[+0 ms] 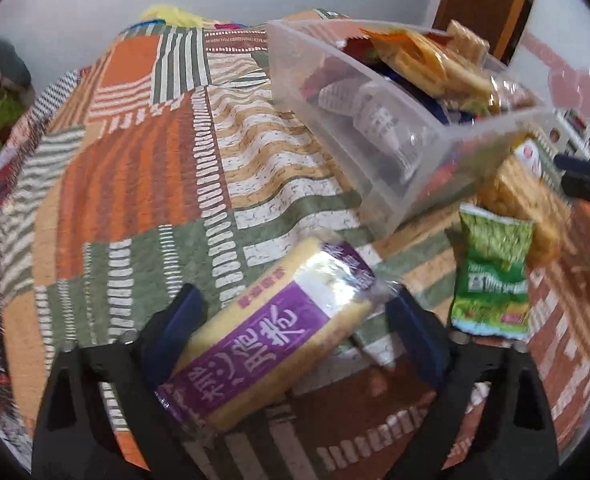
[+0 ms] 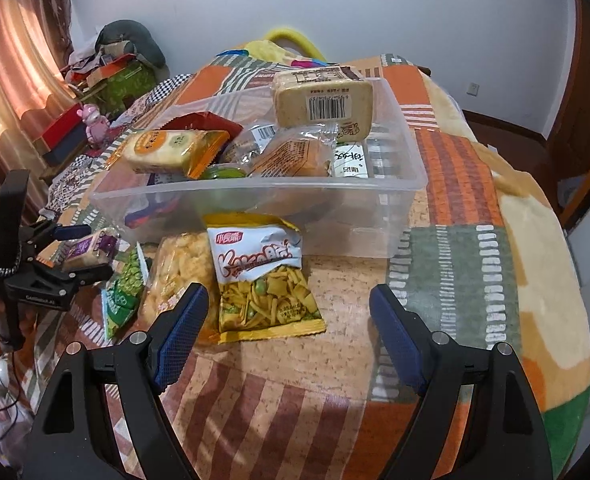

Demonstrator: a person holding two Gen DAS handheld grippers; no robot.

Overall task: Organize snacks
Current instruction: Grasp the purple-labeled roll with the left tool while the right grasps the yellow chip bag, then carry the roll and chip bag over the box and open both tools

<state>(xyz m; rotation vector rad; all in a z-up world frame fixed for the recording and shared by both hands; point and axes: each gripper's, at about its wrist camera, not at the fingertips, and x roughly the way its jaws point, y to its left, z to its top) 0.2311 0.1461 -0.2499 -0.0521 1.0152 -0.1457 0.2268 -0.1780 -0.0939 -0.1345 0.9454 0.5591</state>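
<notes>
Purple-labelled and wrapped in clear film, the cake [image 1: 271,344] sat clamped between the 2 jaws of the left gripper [image 1: 295,336], lying askew above the blanket [image 1: 143,184], with the clear bin [image 1: 379,184] ahead and to the right of those jaws and the green pack [image 1: 491,276] just off the right jaw. The right gripper [image 2: 289,332] held its jaws wide apart on nothing; the yellow bag [image 2: 263,280] lay between and just ahead of them, the puffed pack [image 2: 175,276] beside the left jaw, and the bin [image 2: 399,196], piled with snacks, stood beyond.
</notes>
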